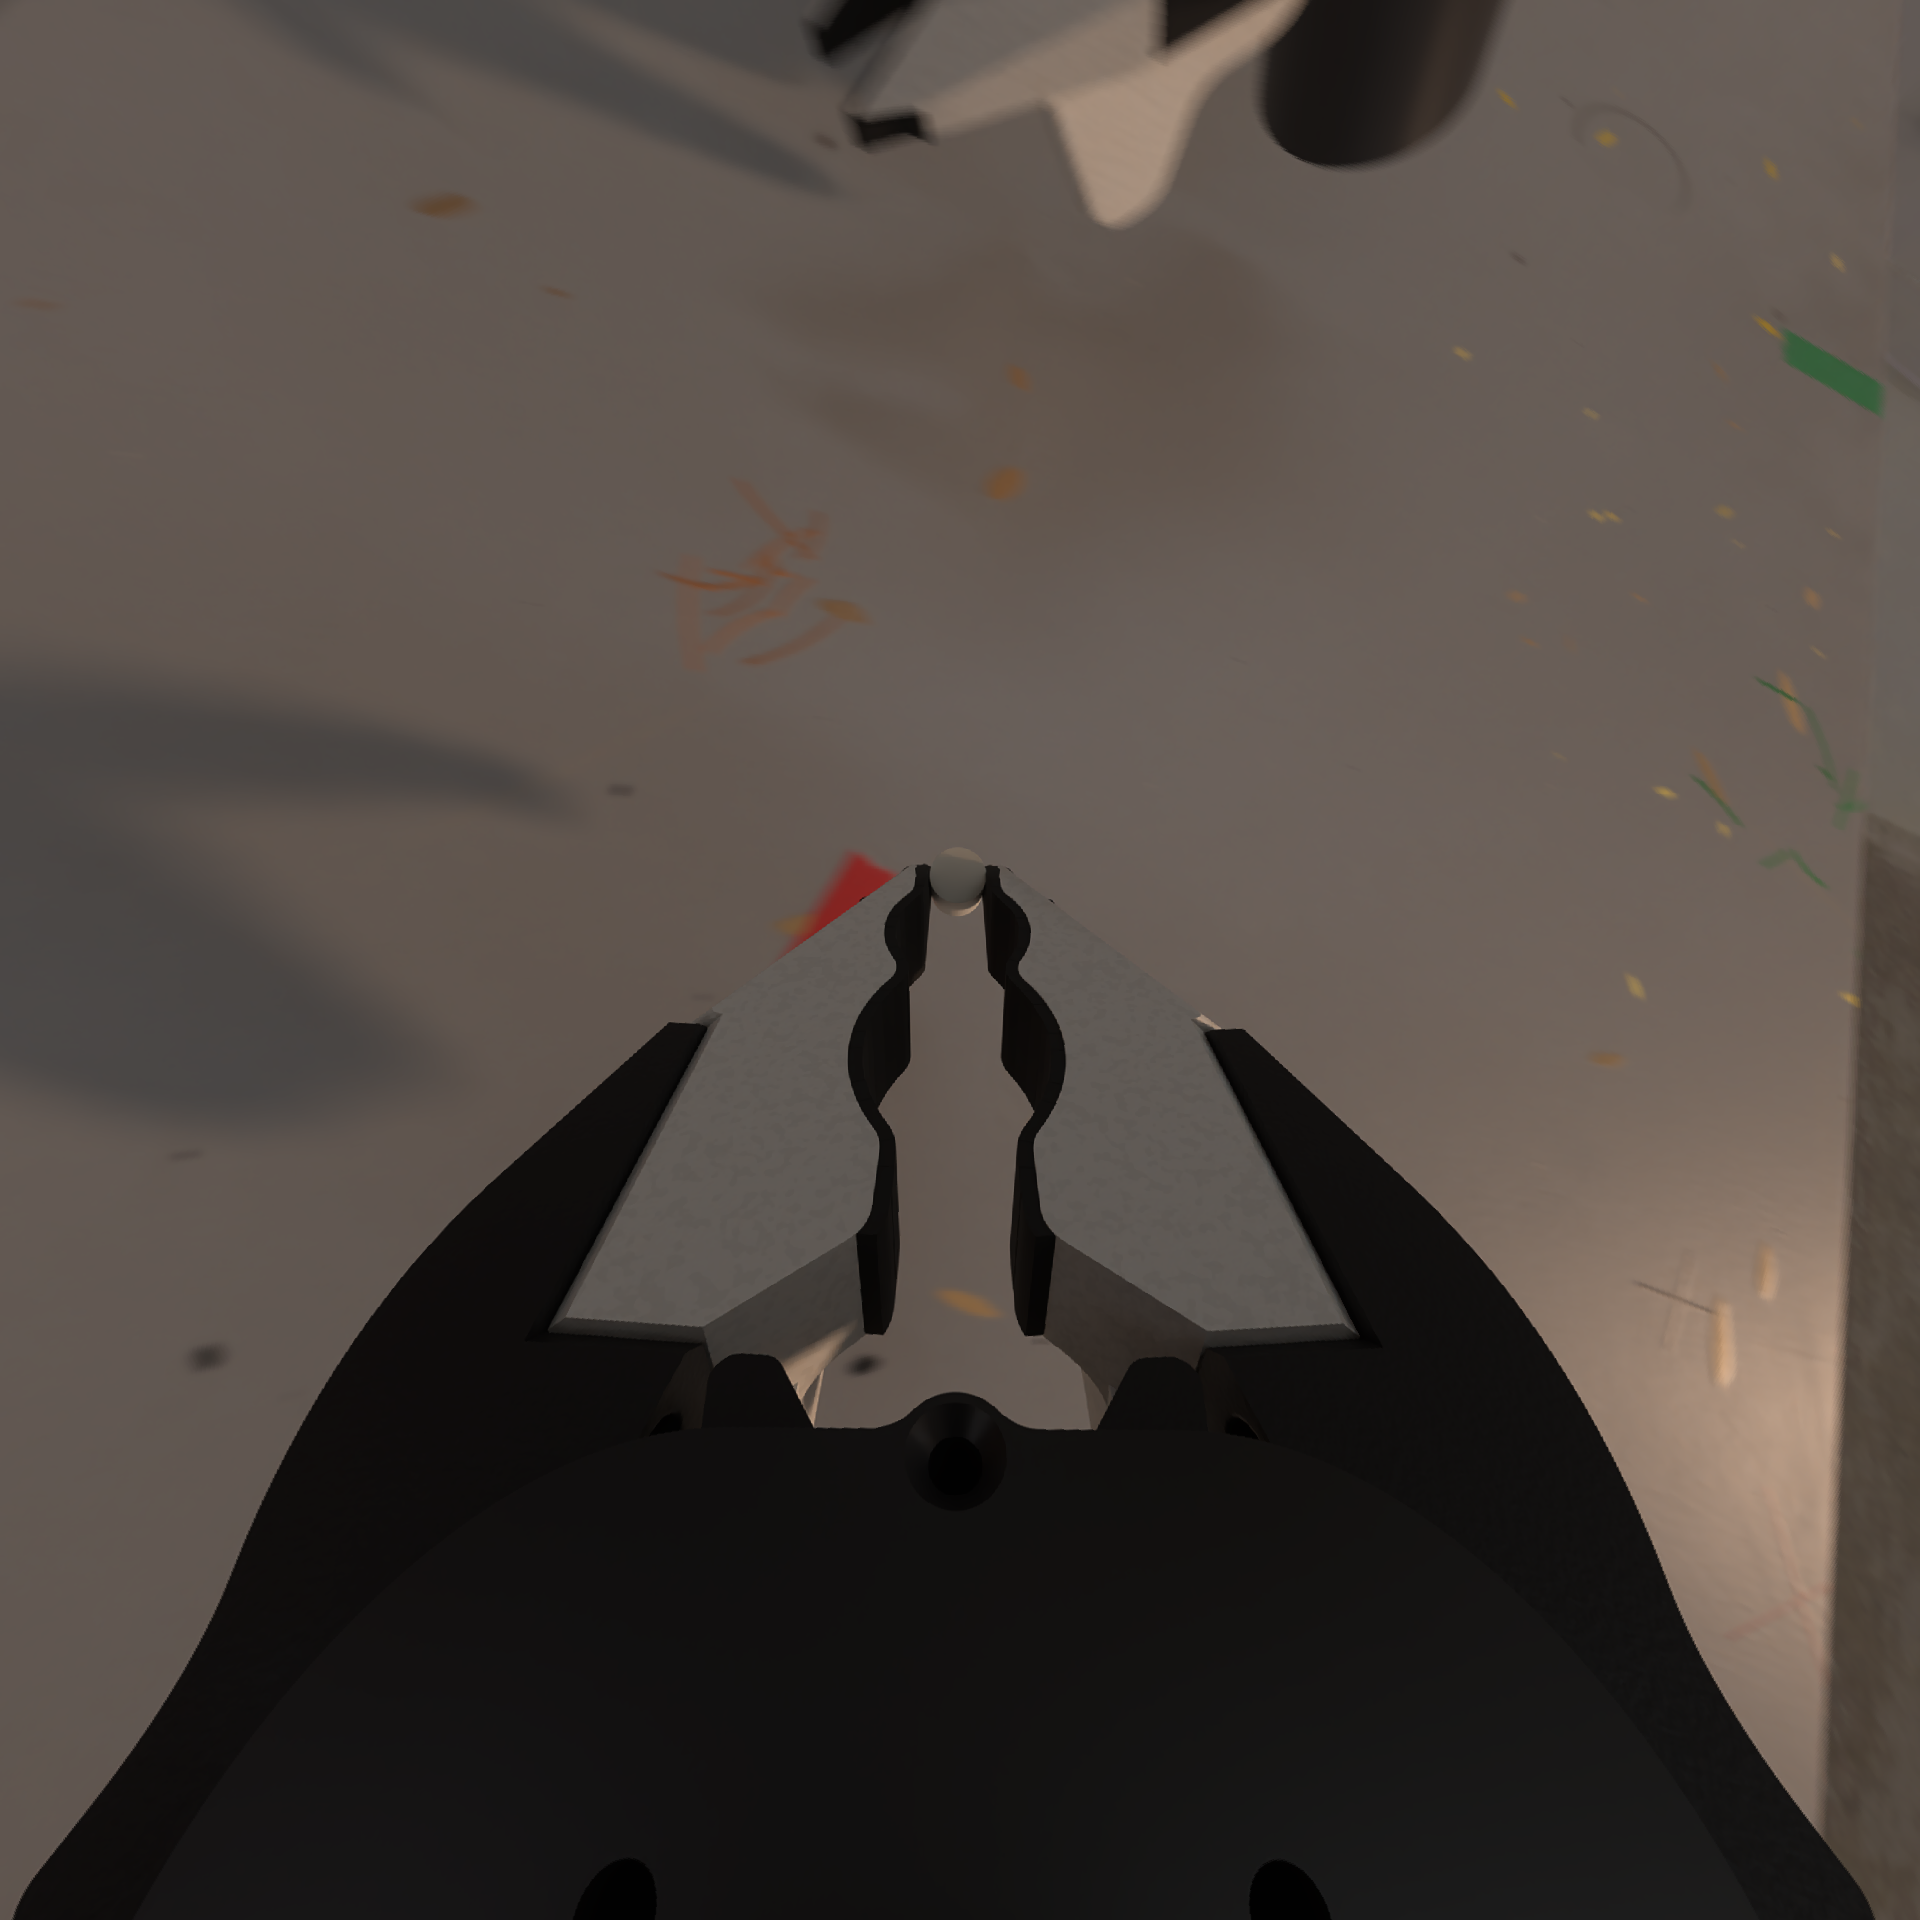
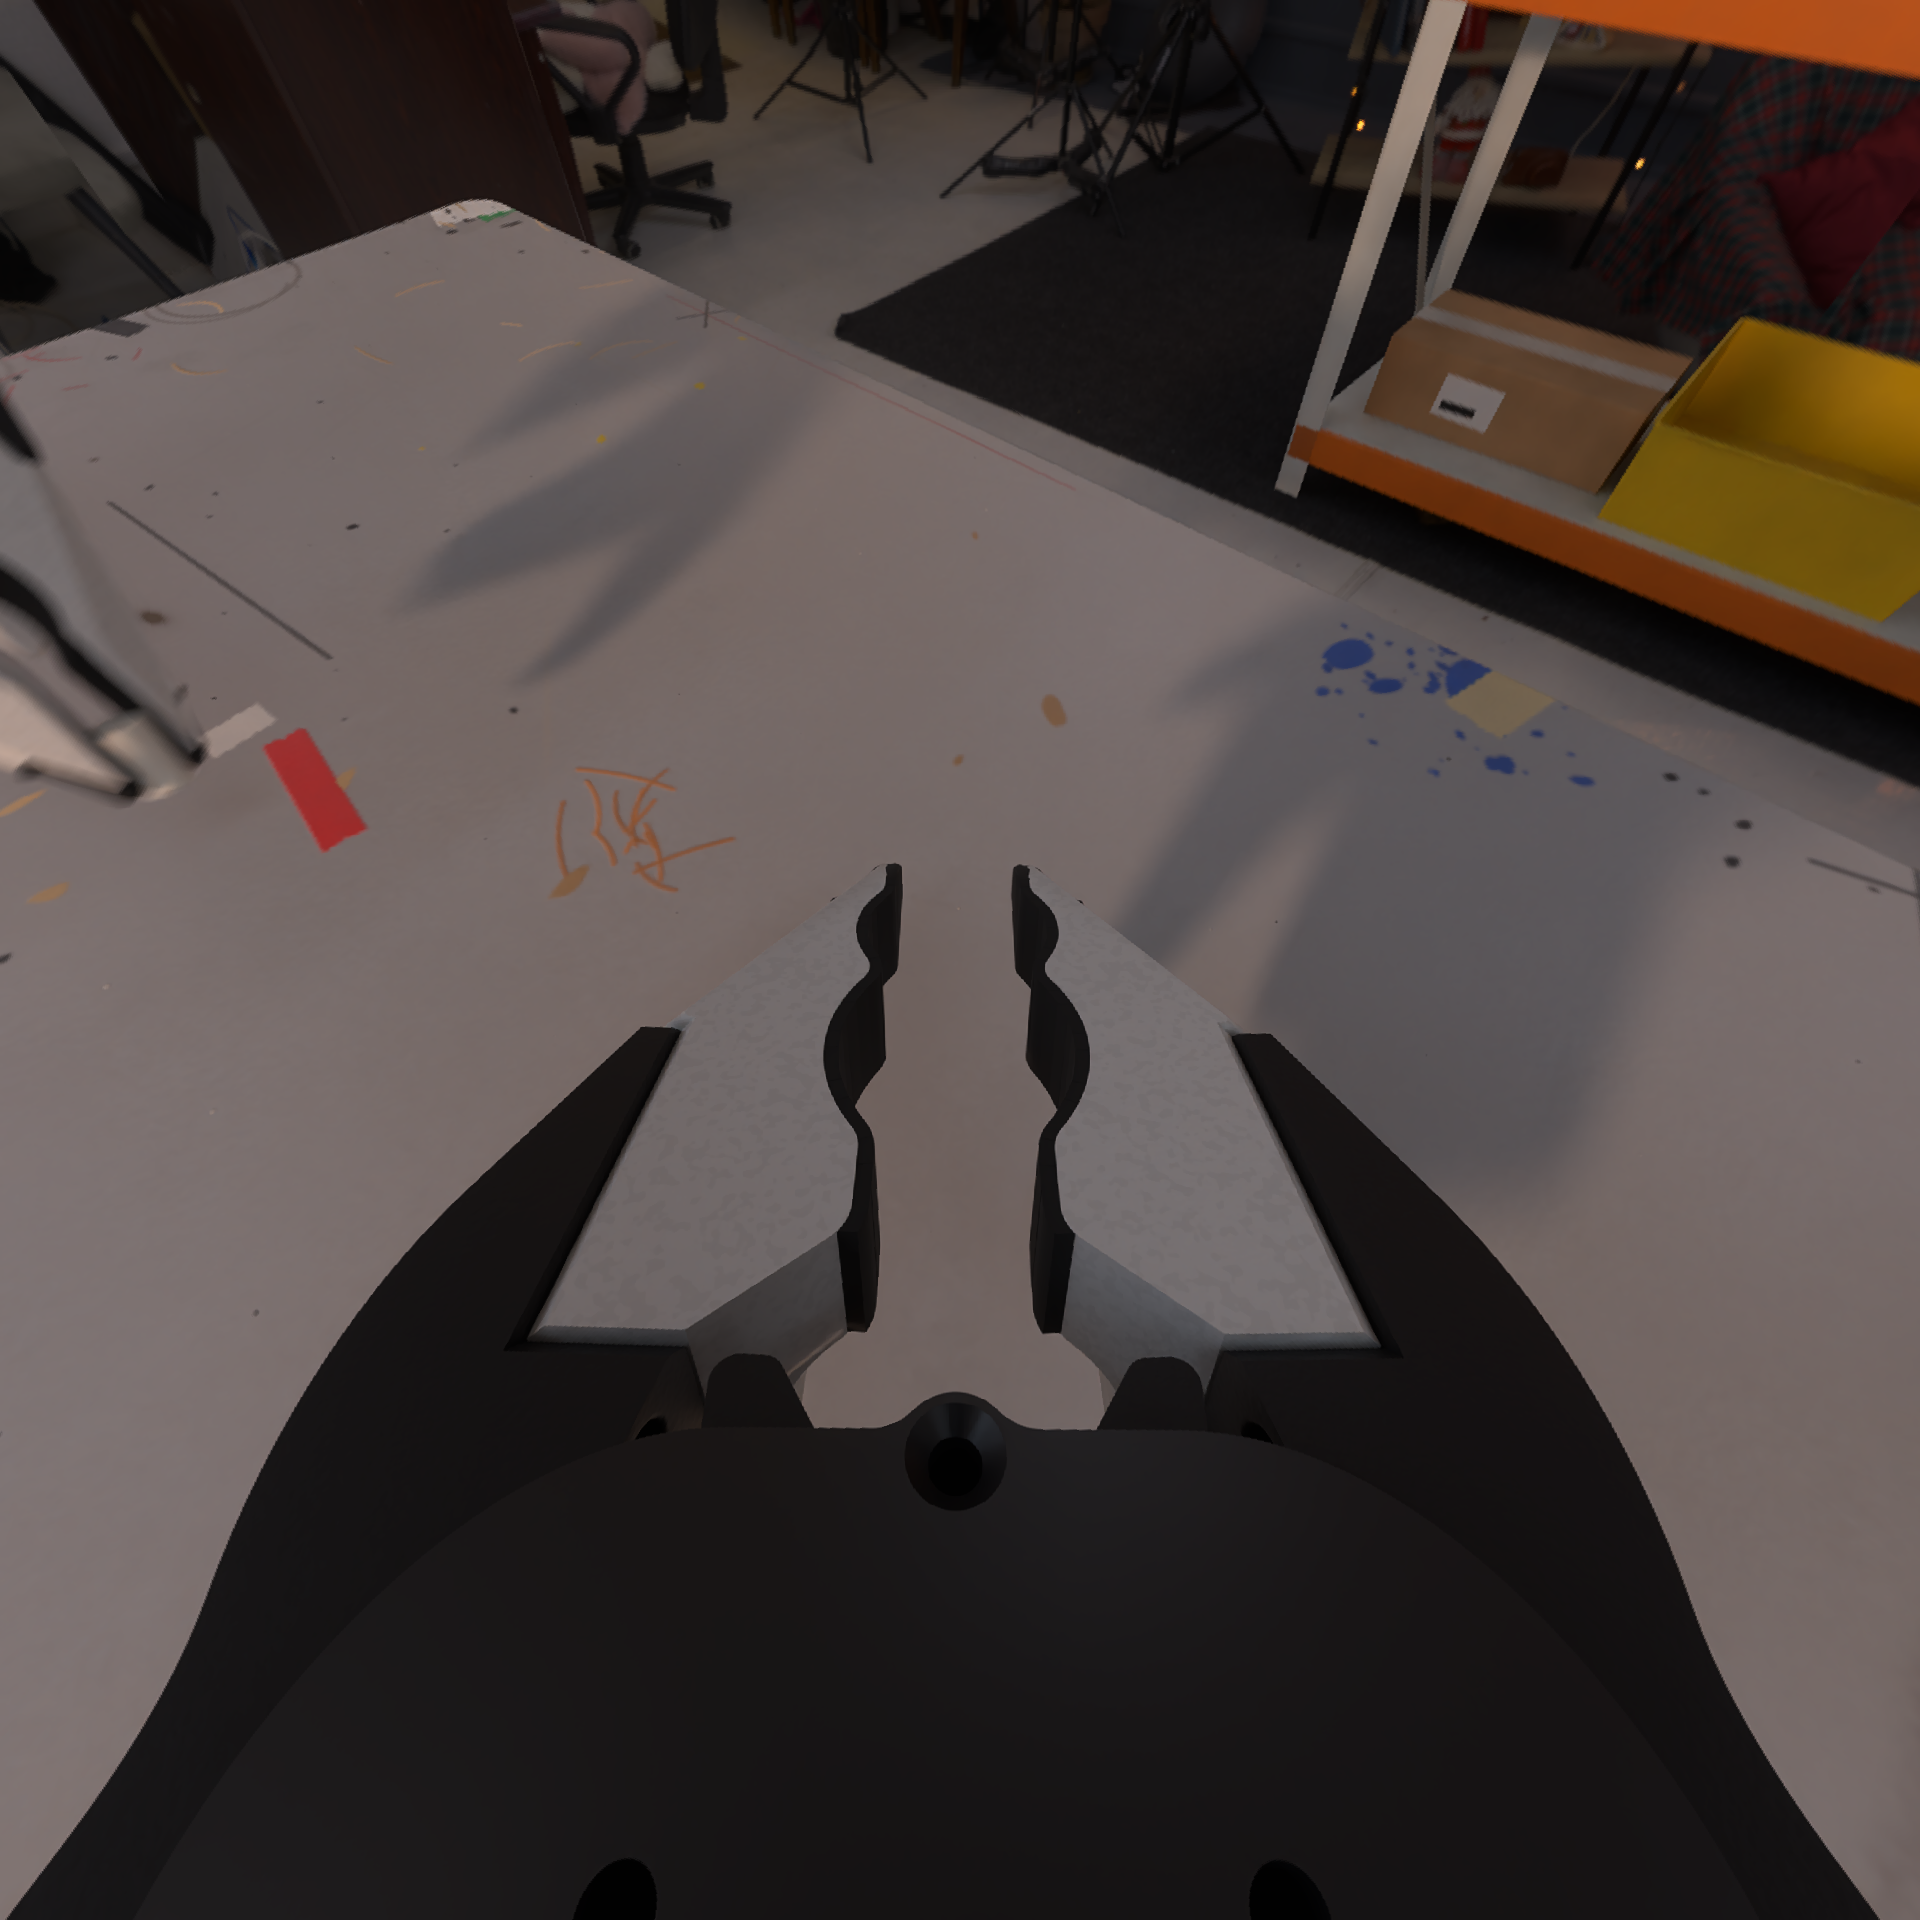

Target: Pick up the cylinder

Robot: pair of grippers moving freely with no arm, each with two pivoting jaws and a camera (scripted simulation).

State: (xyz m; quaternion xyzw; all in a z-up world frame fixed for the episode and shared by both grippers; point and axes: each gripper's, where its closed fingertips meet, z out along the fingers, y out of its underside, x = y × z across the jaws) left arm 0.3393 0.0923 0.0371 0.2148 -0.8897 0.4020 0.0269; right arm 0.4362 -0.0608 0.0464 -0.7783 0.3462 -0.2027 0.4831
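Observation:
My left gripper [image 1: 956,883] is shut on a small white cylinder [image 1: 956,881], pinched at the very fingertips and seen end-on, pointing down at the grey table [image 1: 1247,623]. In the right wrist view the left gripper [image 2: 156,764] shows at the left edge, with the white cylinder [image 2: 239,729] sticking out of its tips beside a red tape strip. My right gripper [image 2: 956,878] is open and empty, hovering above the table [image 2: 935,623] to the right of the left one. One of its fingers [image 1: 1127,156] shows at the top of the left wrist view.
A red tape strip [image 2: 312,790] lies on the table under the left gripper and also shows in the left wrist view [image 1: 847,894]. An orange scribble [image 2: 623,831] and blue paint splashes [image 2: 1455,696] mark the table. Past the table's right edge stands an orange shelf with a yellow bin [image 2: 1787,468].

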